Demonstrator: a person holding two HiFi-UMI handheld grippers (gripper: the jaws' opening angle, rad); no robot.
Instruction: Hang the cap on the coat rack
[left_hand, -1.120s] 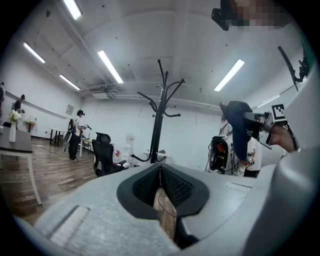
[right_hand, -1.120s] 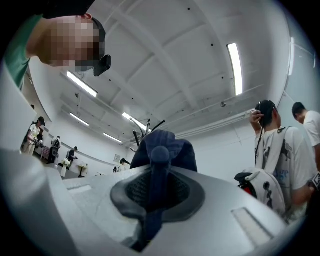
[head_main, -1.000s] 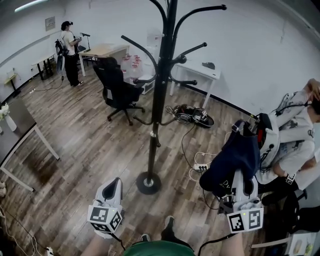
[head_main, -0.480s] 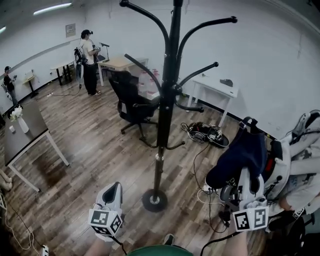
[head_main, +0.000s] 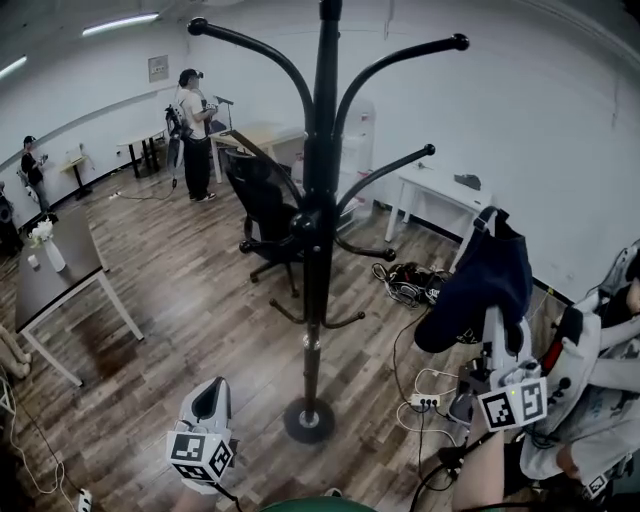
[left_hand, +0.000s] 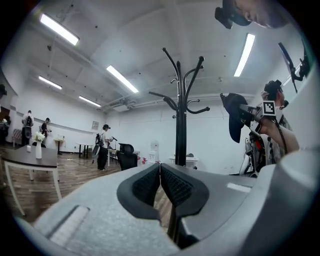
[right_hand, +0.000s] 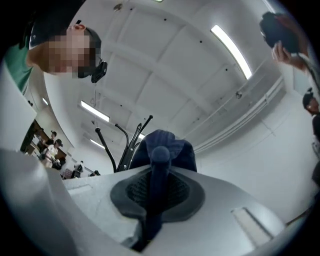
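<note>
The black coat rack (head_main: 318, 220) stands in the middle of the head view, its upper hooks bare. To its right a navy cap (head_main: 480, 285) hangs upward from my right gripper (head_main: 497, 335), which is shut on a fold of the cap's fabric (right_hand: 161, 150). The cap is level with the rack's lower hooks and apart from them. My left gripper (head_main: 212, 398) is low at the left of the rack's base, shut and empty; its pads (left_hand: 150, 182) meet. In the left gripper view the rack (left_hand: 181, 125) and the cap (left_hand: 234, 117) appear ahead.
A black office chair (head_main: 262, 200) is behind the rack. Cables and a power strip (head_main: 425, 400) lie on the wood floor beside the base. A dark table (head_main: 50, 275) is at left, a white table (head_main: 440, 190) by the wall. A person (head_main: 195, 130) stands far back; another (head_main: 600, 400) is close on my right.
My right gripper has risen with the cap and the view has tilted up, so the rack's top hooks now show. The left gripper stays low and shut.
</note>
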